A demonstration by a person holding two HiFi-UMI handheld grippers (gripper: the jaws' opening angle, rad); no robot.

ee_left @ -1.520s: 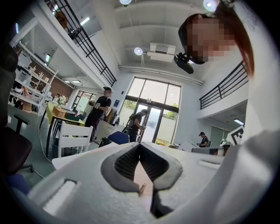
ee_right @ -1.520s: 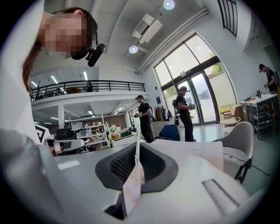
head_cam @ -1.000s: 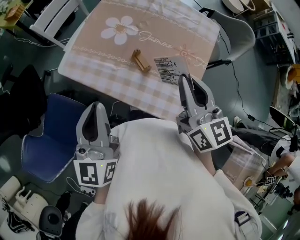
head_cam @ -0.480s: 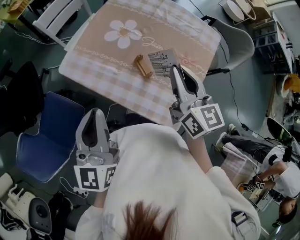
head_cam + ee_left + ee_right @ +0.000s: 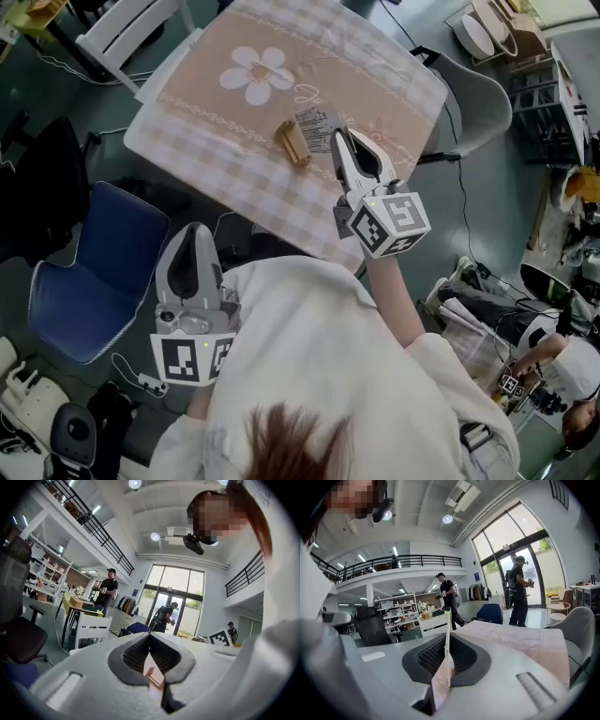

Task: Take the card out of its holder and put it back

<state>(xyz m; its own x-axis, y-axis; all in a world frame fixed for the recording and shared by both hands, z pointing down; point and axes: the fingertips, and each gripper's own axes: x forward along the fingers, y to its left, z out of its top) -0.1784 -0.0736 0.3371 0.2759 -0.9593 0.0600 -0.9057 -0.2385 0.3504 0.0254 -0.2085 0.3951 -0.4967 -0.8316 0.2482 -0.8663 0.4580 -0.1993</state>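
Note:
A small wooden card holder (image 5: 293, 142) lies on the checked cloth of the table (image 5: 234, 183). My right gripper (image 5: 339, 141) is shut on a white printed card (image 5: 317, 127), which hangs just right of the holder and close to it. In the right gripper view the card (image 5: 443, 681) stands edge-on between the pads of the right gripper (image 5: 447, 637). My left gripper (image 5: 192, 232) stays back by my body, short of the table's near edge, shut and holding nothing. Through the gap of the left gripper (image 5: 149, 635) the holder (image 5: 152, 676) shows ahead.
A blue chair (image 5: 84, 281) stands left of me, a grey chair (image 5: 473, 103) at the table's right side, a white chair (image 5: 122, 28) at the far left. Cables run over the floor. People stand by the glass doors (image 5: 520, 592).
My right gripper has carried the card up and left in the head view, from the table's near right part to right beside the holder. The left gripper has stayed where it was.

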